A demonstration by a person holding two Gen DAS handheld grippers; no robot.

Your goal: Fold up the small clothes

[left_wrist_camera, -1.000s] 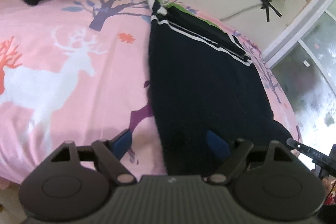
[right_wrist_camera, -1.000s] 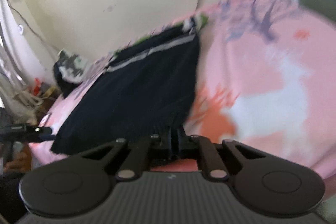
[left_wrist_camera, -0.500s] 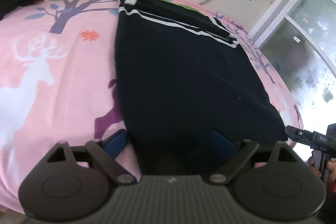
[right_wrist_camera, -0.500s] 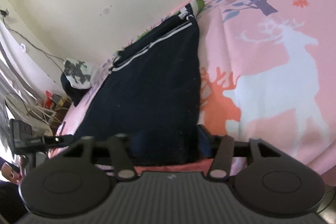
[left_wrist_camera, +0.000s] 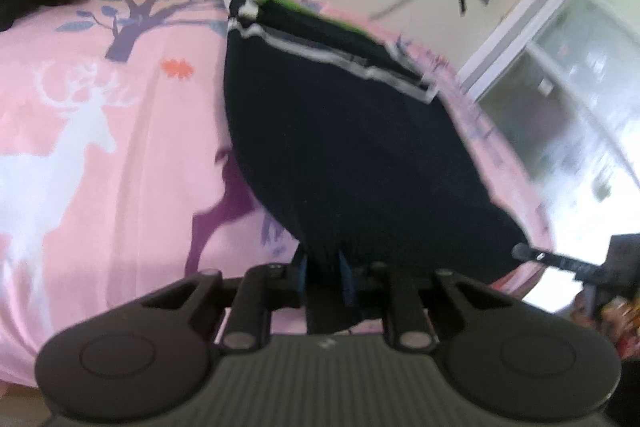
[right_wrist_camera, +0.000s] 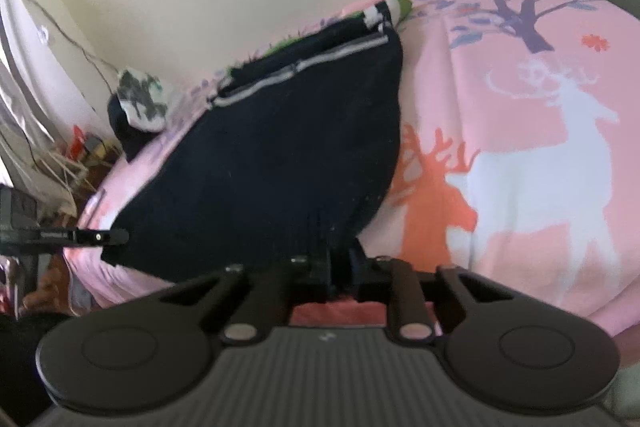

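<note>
Grasp step: left gripper (left_wrist_camera: 323, 273) and right gripper (right_wrist_camera: 339, 269) closing, each pinching near hem of dark garment (left_wrist_camera: 344, 131) lying flat on pink bedsheet (left_wrist_camera: 120, 147). Next, probably: lift both corners evenly (avoid bunching), carry toward striped far edge.

- Left gripper (left_wrist_camera: 323, 277): jaws, wide apart a second ago with the hem of the dark garment (left_wrist_camera: 340, 147) lying loose between them, are now closing; the blue pads (left_wrist_camera: 345, 277) press a bunched fold of that near hem.
- Right gripper (right_wrist_camera: 339, 273): shut and empty a second ago, spread around the hem half a second ago, now closing with the garment's near edge pinched between the jaws.
- Garment near edge: earlier flat on the pink sheet (left_wrist_camera: 120, 155); now gathered into ridges at both grip points and drawn toward the grippers.
- Left view: now blurred, and the framing has shifted slightly.
</note>
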